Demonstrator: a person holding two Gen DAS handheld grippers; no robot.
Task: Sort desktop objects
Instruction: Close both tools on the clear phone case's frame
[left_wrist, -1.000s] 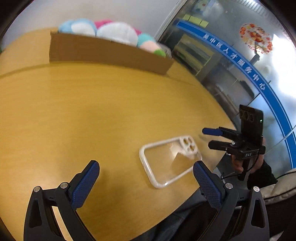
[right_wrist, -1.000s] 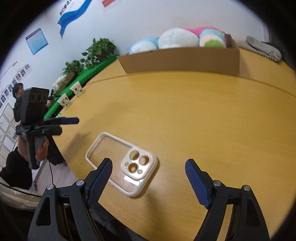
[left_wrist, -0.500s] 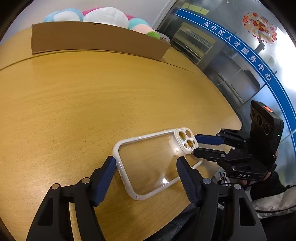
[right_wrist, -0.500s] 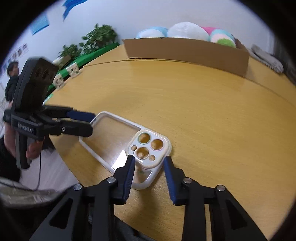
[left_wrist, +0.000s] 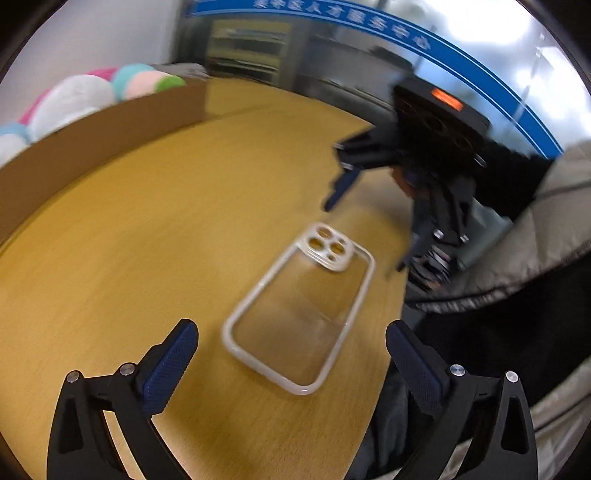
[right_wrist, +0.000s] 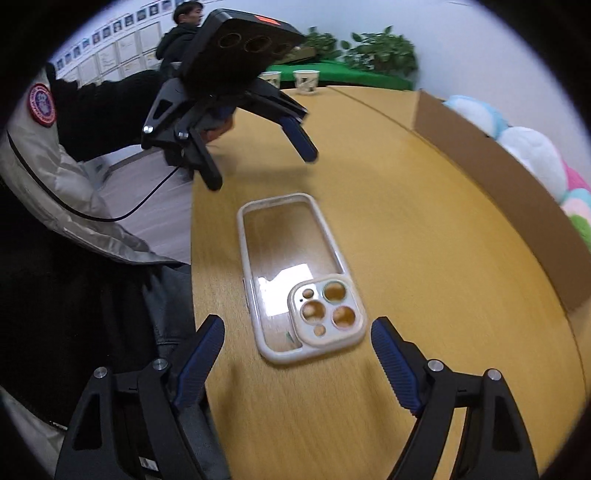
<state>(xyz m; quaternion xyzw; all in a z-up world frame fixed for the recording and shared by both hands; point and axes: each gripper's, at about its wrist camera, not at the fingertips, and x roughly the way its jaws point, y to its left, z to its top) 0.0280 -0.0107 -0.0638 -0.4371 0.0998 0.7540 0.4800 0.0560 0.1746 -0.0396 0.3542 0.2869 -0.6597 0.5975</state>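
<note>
Yellow wooden table (left_wrist: 110, 258) with a clear phone case (left_wrist: 301, 314) lying flat near its edge, both tongs released above it.

On the table, the phone case with a white rim and a block of camera holes lies alone; nothing grasps it. The left gripper (left_wrist: 291, 354) hangs over one short end of the case, its jaws have just been opening and stand wide, and the blue pads (left_wrist: 170, 365) do not touch the case. The right gripper (right_wrist: 297, 350) hangs over the camera end of the case (right_wrist: 299, 277); its jaws also have just been opening, and the case lies between them, apart from both pads. A long cardboard box (right_wrist: 498, 184) with soft toys (right_wrist: 532, 155) stands further back on the table. Two paper cups (right_wrist: 306, 79) and green plants (right_wrist: 380, 51) are at the far side. The person holding the tongs wears a light jacket with a round patch on the sleeve (right_wrist: 42, 110).
</note>
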